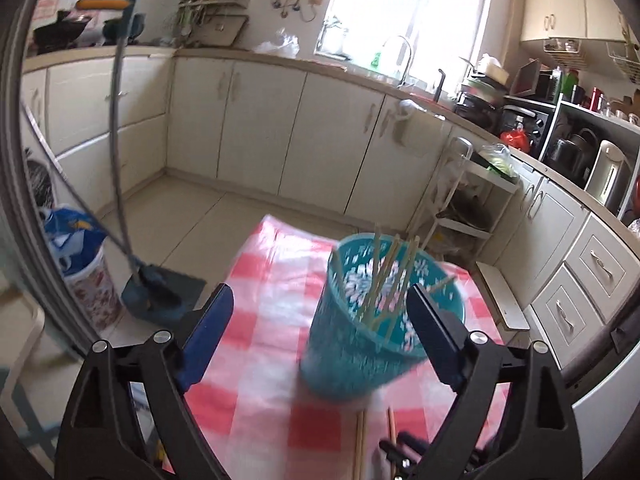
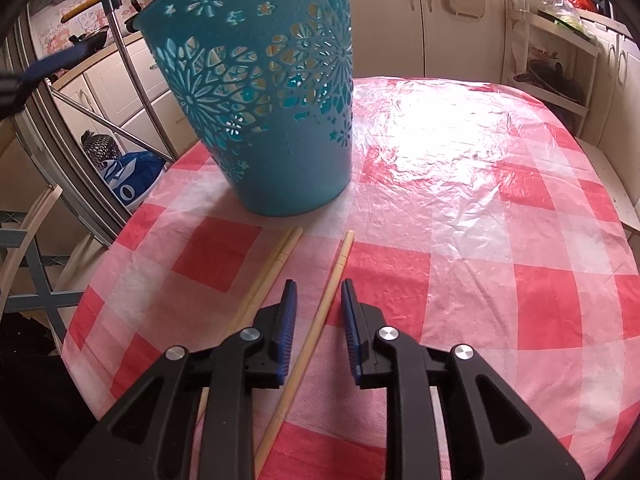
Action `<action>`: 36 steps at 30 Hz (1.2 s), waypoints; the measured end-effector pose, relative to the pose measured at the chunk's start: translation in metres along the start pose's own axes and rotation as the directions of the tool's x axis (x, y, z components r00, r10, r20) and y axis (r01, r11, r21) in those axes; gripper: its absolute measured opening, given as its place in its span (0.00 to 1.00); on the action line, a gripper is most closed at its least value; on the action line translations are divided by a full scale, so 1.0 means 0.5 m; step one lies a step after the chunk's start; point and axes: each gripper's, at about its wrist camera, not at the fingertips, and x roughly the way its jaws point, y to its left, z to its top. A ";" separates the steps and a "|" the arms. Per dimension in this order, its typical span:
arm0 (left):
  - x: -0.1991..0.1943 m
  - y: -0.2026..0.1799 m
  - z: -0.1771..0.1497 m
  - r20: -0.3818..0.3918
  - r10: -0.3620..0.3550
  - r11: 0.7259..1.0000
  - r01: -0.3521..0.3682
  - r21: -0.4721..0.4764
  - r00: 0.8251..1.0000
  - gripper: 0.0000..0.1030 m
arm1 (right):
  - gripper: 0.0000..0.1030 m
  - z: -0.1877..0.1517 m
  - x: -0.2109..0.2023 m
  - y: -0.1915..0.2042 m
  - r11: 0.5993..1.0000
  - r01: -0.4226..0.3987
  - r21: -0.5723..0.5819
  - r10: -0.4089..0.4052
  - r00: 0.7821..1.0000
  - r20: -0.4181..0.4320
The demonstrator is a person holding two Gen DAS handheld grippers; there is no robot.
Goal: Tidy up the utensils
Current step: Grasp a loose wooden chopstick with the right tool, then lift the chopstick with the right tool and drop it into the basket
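While the left tool (image 1: 320, 312) is held wide apart above the basket (image 1: 360, 320), one chopstick (image 2: 320, 312) is straddled, unclamped, by the right tool (image 2: 318, 294) at lower centre.

A red-and-white checked cloth (image 2: 460, 184) covers the table; beyond its far edge run cream cabinets (image 1: 256, 120) under a bright window (image 1: 404, 4), a mop (image 1: 156, 284) on the floor off its left corner

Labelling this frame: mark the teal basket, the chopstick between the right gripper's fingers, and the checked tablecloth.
teal basket (image 2: 276, 176), right wrist view, solid lower wall.
chopstick (image 2: 334, 280), right wrist view, shaft ahead of the fingers.
checked tablecloth (image 2: 548, 308), right wrist view, bare red square.
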 end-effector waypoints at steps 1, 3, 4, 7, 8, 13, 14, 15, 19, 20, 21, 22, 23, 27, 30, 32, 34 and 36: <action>-0.004 0.001 -0.008 -0.010 -0.004 1.000 0.004 -0.001 1.000 0.83 | 0.22 -0.001 0.000 0.002 1.000 0.007 -0.002 -0.007 1.000 0.002; -0.006 -0.005 -0.018 -0.024 -0.013 0.999 0.014 0.039 1.000 0.83 | 0.22 -0.001 0.000 0.003 1.000 0.029 0.007 -0.029 1.000 0.006; -0.007 -0.009 -0.020 -0.024 -0.007 0.998 0.008 0.054 1.000 0.83 | 0.22 -0.001 0.000 0.000 0.999 0.036 0.021 -0.036 0.999 0.008; -0.005 -0.012 -0.023 -0.039 -0.016 0.996 0.019 0.083 0.999 0.84 | 0.22 0.000 -0.001 -0.014 0.997 0.039 0.070 -0.040 0.999 0.010; -0.003 -0.012 -0.024 -0.051 -0.020 0.996 0.024 0.086 0.998 0.84 | 0.22 0.001 0.000 -0.013 0.996 0.050 0.067 -0.050 0.999 0.010; 0.001 -0.015 -0.008 -0.086 -0.033 0.995 0.041 0.095 0.996 0.85 | 0.21 0.001 0.007 0.026 0.987 0.157 -0.025 -0.157 0.988 0.010; 0.001 -0.014 -0.006 -0.087 -0.034 0.995 0.042 0.095 0.996 0.85 | 0.21 0.001 0.009 0.031 0.985 0.169 -0.036 -0.168 0.986 0.011; 0.000 -0.013 -0.003 -0.088 -0.033 0.995 0.041 0.095 0.996 0.85 | 0.21 0.002 0.009 0.032 0.984 0.174 -0.039 -0.174 0.985 0.009; 0.009 -0.005 0.000 -0.110 -0.027 0.997 0.035 0.076 0.994 0.86 | 0.19 0.010 0.013 0.036 0.981 0.172 -0.091 -0.175 0.984 -0.019; 0.012 -0.003 0.000 -0.117 -0.026 0.997 0.034 0.070 0.993 0.86 | 0.19 0.011 0.014 0.039 0.980 0.169 -0.100 -0.173 0.985 -0.026; 0.015 -0.002 0.000 -0.122 -0.025 0.997 0.033 0.068 0.992 0.86 | 0.18 0.013 0.015 0.039 0.981 0.163 -0.107 -0.167 0.985 -0.034; 0.017 -0.002 -0.001 -0.125 -0.024 0.997 0.033 0.065 0.992 0.86 | 0.17 0.015 0.015 0.037 0.983 0.153 -0.104 -0.158 0.987 -0.039; 0.019 -0.004 -0.002 -0.129 -0.024 0.997 0.032 0.065 0.991 0.86 | 0.16 0.014 0.015 0.033 0.986 0.142 -0.090 -0.146 0.989 -0.039; 0.029 -0.012 -0.009 -0.148 -0.019 0.997 0.030 0.075 0.989 0.86 | 0.13 0.009 0.011 0.016 0.993 0.118 -0.021 -0.118 0.993 -0.015; 0.036 -0.020 -0.015 -0.158 -0.013 0.996 0.028 0.088 0.987 0.86 | 0.09 0.011 0.007 -0.003 0.996 0.091 0.021 -0.091 0.996 -0.015; 0.040 -0.028 -0.018 -0.159 -0.004 0.995 0.020 0.101 0.987 0.86 | 0.06 0.012 0.001 -0.025 0.996 0.059 0.064 -0.058 0.998 -0.019; 0.043 -0.034 -0.021 -0.163 0.003 0.994 0.015 0.109 0.987 0.87 | 0.05 0.014 -0.002 -0.039 0.994 0.031 0.102 -0.029 0.999 -0.021; 0.047 -0.039 -0.024 -0.168 0.007 0.993 0.013 0.115 0.986 0.87 | 0.05 0.013 -0.005 -0.047 0.992 0.014 0.126 -0.011 1.000 -0.020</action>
